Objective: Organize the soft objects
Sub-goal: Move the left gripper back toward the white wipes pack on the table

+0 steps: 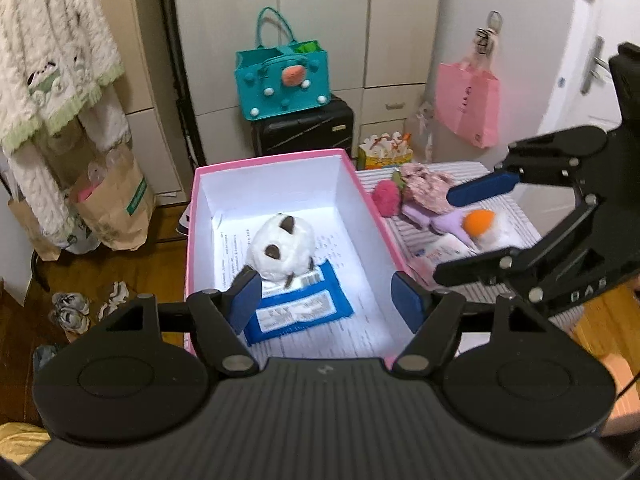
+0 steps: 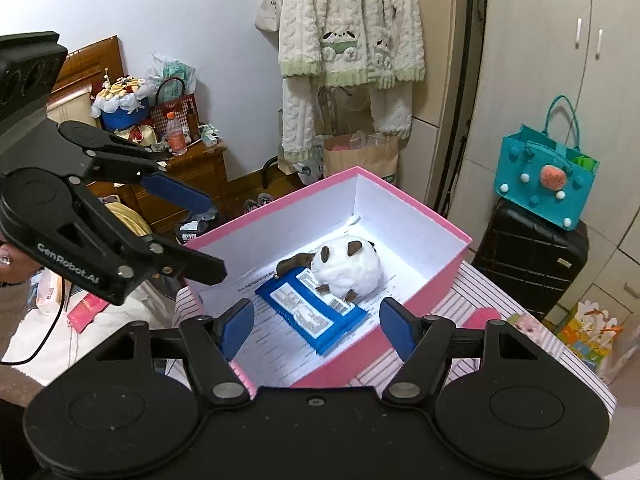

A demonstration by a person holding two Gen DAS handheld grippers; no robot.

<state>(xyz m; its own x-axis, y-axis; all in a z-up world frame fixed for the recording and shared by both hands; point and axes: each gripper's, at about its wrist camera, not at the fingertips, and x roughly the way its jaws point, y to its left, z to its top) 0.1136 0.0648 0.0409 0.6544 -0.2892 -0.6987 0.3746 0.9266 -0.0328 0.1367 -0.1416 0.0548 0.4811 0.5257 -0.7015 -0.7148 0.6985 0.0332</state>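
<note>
With both the left gripper (image 1: 326, 300) and the right gripper (image 2: 316, 330) wide open and empty above the pink box (image 1: 372, 204), where the white plush (image 1: 280, 252) lay on a blue packet (image 1: 298, 310), the sensible next reach was probably the pink pompom (image 1: 387, 198) just beside the box, pinched gently.

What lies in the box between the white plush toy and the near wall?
A blue packet lies on printed paper there, its far end under the white plush toy inside the pink box. Both wrist views show it.

Both wrist cameras look steeply down from near, sharing the pink box (image 1: 276, 160) and each other's gripper.
</note>
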